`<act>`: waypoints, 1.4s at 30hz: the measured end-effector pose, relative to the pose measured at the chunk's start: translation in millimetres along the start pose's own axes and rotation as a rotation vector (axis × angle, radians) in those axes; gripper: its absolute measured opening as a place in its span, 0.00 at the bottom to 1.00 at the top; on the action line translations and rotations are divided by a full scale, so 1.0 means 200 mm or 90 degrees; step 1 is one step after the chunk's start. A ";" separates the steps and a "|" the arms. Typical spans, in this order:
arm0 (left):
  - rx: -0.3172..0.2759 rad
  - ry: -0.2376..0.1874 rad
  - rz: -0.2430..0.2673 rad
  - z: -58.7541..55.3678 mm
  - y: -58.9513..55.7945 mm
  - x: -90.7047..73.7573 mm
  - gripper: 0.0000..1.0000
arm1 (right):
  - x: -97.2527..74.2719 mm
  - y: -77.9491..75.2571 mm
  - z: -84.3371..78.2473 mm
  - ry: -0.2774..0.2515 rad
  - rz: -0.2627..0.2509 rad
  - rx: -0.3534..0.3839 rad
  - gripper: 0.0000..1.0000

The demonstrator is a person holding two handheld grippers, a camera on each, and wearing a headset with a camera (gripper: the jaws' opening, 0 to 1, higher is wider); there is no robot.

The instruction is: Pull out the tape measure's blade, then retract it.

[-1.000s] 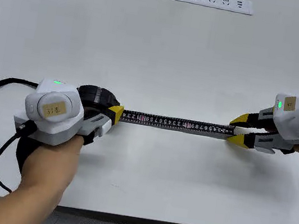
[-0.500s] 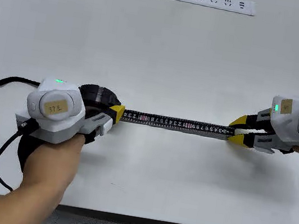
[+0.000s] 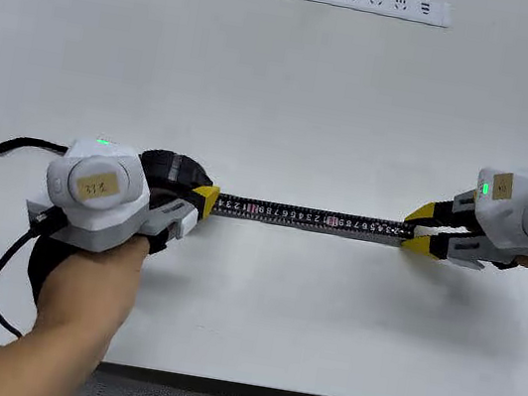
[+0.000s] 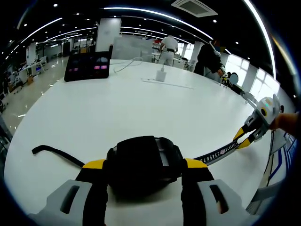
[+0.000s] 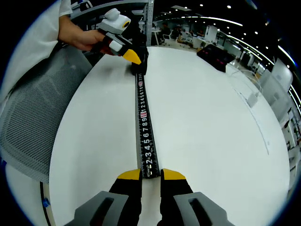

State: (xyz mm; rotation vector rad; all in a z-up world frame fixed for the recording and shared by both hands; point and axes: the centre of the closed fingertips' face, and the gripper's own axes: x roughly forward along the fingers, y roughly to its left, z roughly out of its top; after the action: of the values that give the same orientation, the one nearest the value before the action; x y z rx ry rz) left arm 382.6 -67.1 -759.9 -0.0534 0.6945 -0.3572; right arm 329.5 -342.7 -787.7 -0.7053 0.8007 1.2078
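1. Our left gripper (image 4: 145, 165) is clamped around the black tape measure (image 3: 170, 171), which sits on the bench (image 3: 291, 92) at 9 o'clock in the head view.
2. Our right gripper (image 5: 150, 175) is closed almost fully, pinching the tip of the blade (image 3: 311, 218) at 3 o'clock. The blade runs straight between the two.
3. Over the last second almost nothing has shifted: the same length of blade is out.
4. We judge the pull finished. Next we ease the tip back toward 9 o'clock, slowly.
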 end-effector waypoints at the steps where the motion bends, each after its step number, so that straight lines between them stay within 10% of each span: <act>1: -0.001 0.002 0.001 0.00 0.00 0.00 0.58 | 0.00 0.00 0.00 0.003 0.000 -0.003 0.10; 42: -0.012 0.012 -0.011 -0.01 0.01 0.00 0.56 | 0.09 0.01 0.17 -0.027 0.023 0.000 0.09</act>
State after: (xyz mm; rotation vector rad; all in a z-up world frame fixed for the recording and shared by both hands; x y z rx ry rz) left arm 381.9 -65.0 -761.2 -0.0741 0.7171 -0.3690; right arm 336.0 -304.6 -783.2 -0.6651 0.7814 1.2516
